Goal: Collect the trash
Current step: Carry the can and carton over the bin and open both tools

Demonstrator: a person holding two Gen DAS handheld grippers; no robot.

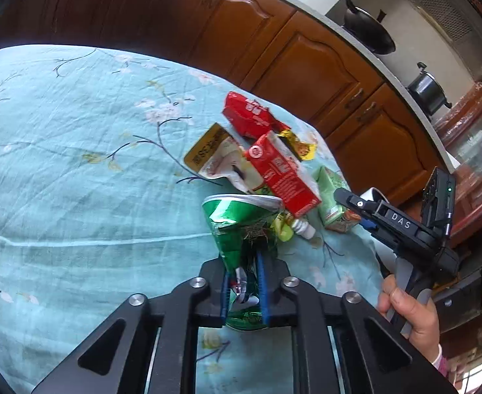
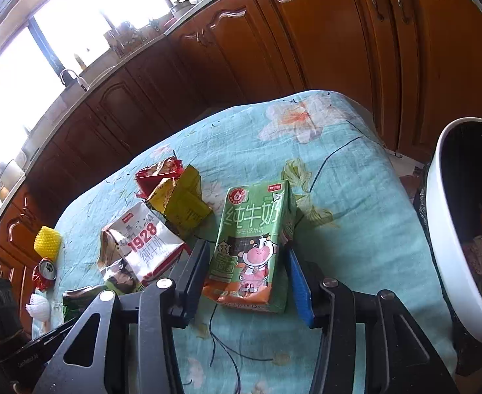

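While the left hand-held gripper is clamped on a crushed green can, blue pads pinching its lower body, the rest of the trash sits just ahead of it on a counter w/ a teal floral cloth. Left-to-right in front of the left hand-held gripper: a gold-and-white torn pouch, a red milk carton lying tilted across the pile and touching the can's rim, a second red wrapper farther out, a yellow wrapper behind the carton, a small white bottle just right of the can. Right of that, a green milk carton.

In the right wrist view, far left of the right hand-held gripper: a yellow foam net, a red can, a white foam piece. Nearer, a white "1928" carton, crumpled, lies just beside the left finger, w/ red and yellow wrappers behind it. The green milk carton lies flat between the fingers; jaws spread wide, a gap on each side, not touching it. Far right, beyond the cloth's edge, a white-rimmed bin w/ dark liner, tilted in view, some crumpled stuff inside. Brown cabinets behind everything.
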